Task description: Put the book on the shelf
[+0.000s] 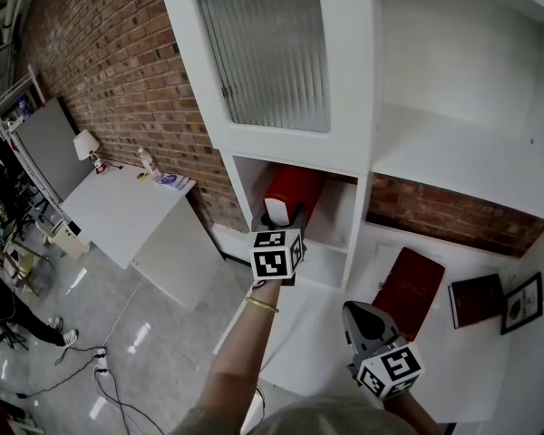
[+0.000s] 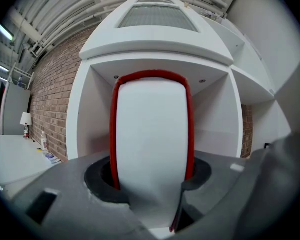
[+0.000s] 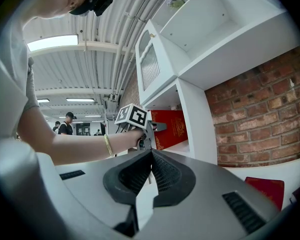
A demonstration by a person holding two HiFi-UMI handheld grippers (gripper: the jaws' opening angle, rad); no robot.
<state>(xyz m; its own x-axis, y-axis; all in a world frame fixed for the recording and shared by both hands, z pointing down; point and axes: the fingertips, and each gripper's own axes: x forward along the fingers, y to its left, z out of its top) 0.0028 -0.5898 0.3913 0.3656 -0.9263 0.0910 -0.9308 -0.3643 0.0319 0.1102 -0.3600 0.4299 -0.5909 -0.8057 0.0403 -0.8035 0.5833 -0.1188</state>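
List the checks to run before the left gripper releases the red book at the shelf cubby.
1. Grip: the left gripper has its jaws closed on the red book. Ok.
2. Book posture: it stands upright in the left gripper view. Ok.
3. Position: the book sits within the cubby opening in the head view. Ok.
4. Support: whether the book's bottom edge rests on the cubby floor. Cannot tell.
5. Other hand: the right gripper is shut, empty and away from the cubby. Ok.
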